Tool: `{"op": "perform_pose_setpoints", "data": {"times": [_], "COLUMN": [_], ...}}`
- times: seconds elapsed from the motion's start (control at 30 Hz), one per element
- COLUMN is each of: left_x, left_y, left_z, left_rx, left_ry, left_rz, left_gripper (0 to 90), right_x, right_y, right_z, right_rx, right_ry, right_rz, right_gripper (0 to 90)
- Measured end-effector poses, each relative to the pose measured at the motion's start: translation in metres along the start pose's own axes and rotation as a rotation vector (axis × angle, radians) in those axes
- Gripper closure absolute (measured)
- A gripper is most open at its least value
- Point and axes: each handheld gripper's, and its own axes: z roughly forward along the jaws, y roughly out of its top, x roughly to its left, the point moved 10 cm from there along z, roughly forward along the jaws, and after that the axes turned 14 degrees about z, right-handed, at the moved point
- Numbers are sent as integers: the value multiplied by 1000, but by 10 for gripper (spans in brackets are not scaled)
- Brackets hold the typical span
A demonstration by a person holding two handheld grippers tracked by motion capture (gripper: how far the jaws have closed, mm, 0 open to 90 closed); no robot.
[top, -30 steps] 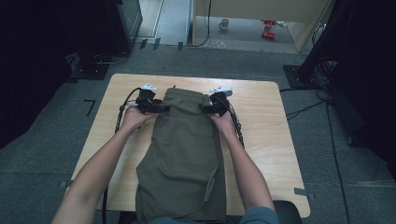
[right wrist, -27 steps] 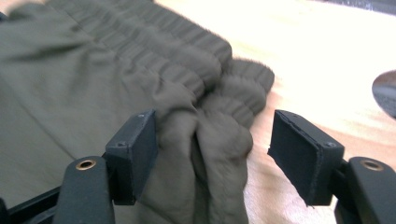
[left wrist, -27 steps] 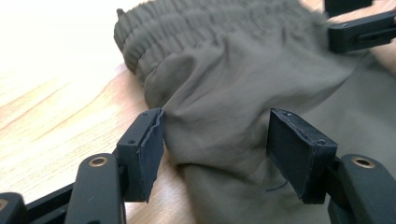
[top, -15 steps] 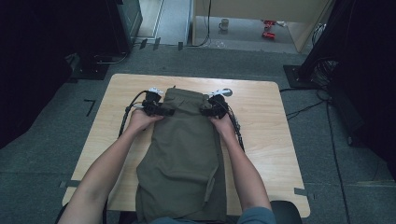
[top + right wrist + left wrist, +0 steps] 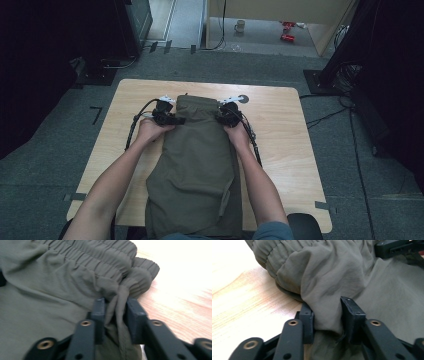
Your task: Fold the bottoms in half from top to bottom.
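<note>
**Two thin pinches near the waistband, and either could slip**

I have the olive trousers [image 5: 195,170] lying flat along the middle of the counter [image 5: 280,145], waistband at the far end, legs running off the near edge. My left tool [image 5: 327,315] is clamped on a bunched fold at the left side of the waistband; my right tool [image 5: 115,315] grips a narrow pleat at the right side. The risk I see is uneven lifting: the right pinch holds little cloth, so a pull could strip it free and the waist would sag. The hanging legs may also drag the fabric back.
</note>
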Motion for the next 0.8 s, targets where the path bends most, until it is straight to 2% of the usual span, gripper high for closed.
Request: {"op": "perform_pose_setpoints", "data": {"times": [0.07, 0.13, 0.17, 0.23, 0.33, 0.4, 0.5, 0.57, 0.67, 0.7, 0.8], "left_x": [-1, -2, -2, -4, -4, -3, -1, 3, 8, 9, 14], "left_y": [-1, 0, 1, 3, 5, 7, 16, 22, 36, 42, 60], "left_z": [-1, -2, -2, -3, -5, -8, -15, -18, -26, -29, -37], "left_rx": [23, 42, 44, 40, 28, 12, -38, -58, -97, -113, -132], "left_ry": [-1, 17, 26, 26, 4, -8, -7, 10, 19, 19, 50], "left_rz": [0, -6, 4, 12, -10, -31, -56, -50, -56, -55, -15], "left_gripper": [708, 718, 730, 766, 797, 801, 807, 808, 808, 809, 809], "right_x": [2, 2, 2, 1, 1, 1, 3, 5, 8, 8, 7], "right_y": [-1, -1, -1, -1, 5, 9, 20, 27, 43, 48, 66], "right_z": [-1, -2, -2, -3, -8, -11, -17, -21, -29, -31, -39], "right_rx": [16, 36, 41, 51, 50, 96, 80, 64, -10, -9, -49], "right_ry": [5, 10, 10, 4, 10, 35, 52, 58, 68, 62, 51], "right_rz": [30, 37, 43, 45, 62, 76, 61, 58, 39, 32, 22], "right_gripper": [807, 821, 828, 847, 864, 870, 875, 875, 875, 876, 876]}}
